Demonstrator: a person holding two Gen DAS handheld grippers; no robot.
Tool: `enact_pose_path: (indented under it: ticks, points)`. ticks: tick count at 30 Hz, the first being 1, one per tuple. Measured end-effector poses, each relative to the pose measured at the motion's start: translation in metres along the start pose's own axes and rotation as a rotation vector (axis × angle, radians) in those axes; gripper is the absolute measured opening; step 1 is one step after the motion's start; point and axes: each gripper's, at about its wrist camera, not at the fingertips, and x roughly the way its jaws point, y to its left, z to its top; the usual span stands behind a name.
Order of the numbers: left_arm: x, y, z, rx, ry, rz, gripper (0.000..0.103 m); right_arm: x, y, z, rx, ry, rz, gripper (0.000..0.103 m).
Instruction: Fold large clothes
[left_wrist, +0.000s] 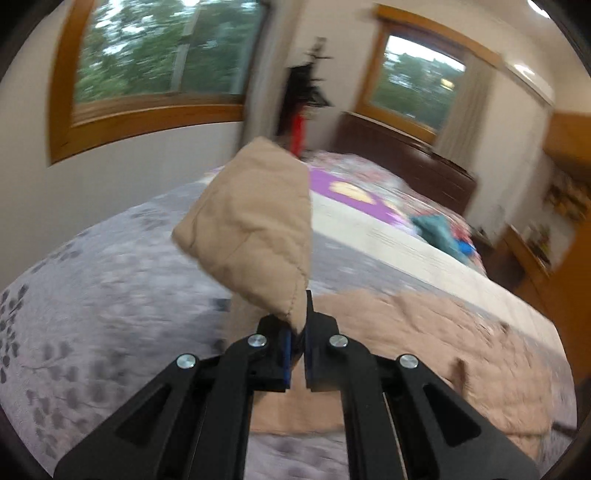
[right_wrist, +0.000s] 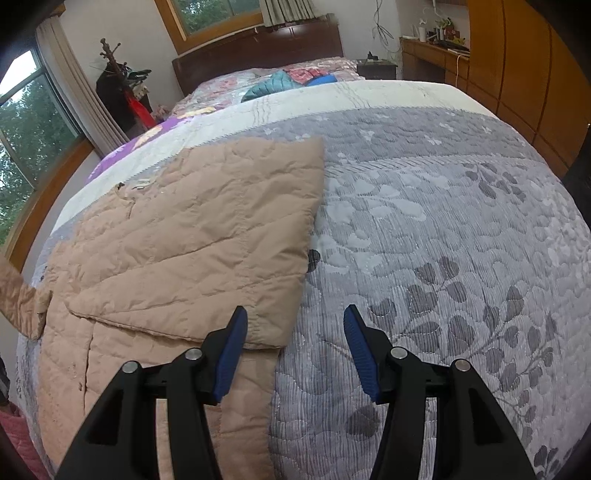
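left wrist view: the left gripper (left_wrist: 297, 360) has its jaws pressed together on the cuff end of a tan quilted sleeve (left_wrist: 255, 225), which stands lifted above the bed (left_wrist: 110, 280). the rest of the jacket (left_wrist: 424, 332) lies flat on the grey leaf-print cover beyond the jaws. the room behind is smeared (too blurred to read detail).

right wrist view: the right gripper (right_wrist: 291, 354) hangs over the near edge of the jacket (right_wrist: 192, 236), jaws spread and pinching nothing; the left finger sits over the fabric, the right one over bare cover. 1 sleeve already lies folded across the jacket body, its cuff just beyond the left finger. at the far left edge a bit of tan fabric (right_wrist: 18, 295) is raised off the bed, probably the sleeve the other gripper holds.

the step in hand looks like folding the 2nd sleeve inward. the next move calls for carrying that cuff across the body, laying it flat, then releasing, while the right gripper could steady the jacket.
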Motion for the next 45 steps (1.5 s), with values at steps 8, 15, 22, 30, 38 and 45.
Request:
enact_pose_path:
  ticks: [8,15,22,30,38,45]
  points:
    - [0.011,-0.124,-0.037,0.196,0.072,-0.157,0.003,-0.001,0.002,0.001,-0.003,0.003,0.016,0.055]
    - [0.023,-0.191,-0.074,0.296,0.109,-0.23,0.003,0.002,0.004,0.001,-0.007,0.011,0.032,0.055]
    - [0.054,-0.23,-0.109,0.36,0.196,-0.24,0.003,0.006,0.003,0.001,-0.006,0.019,0.036,0.055]
    - [0.056,-0.25,-0.133,0.449,0.323,-0.415,0.045,0.008,0.004,0.001,-0.01,0.024,0.039,0.055]
    - [0.019,-0.224,-0.117,0.439,0.311,-0.591,0.059,-0.002,0.023,0.001,-0.034,0.017,0.113,0.055]
    - [0.078,-0.153,-0.09,0.33,0.41,-0.167,0.054,0.006,0.091,0.015,-0.136,0.124,0.202,0.055]
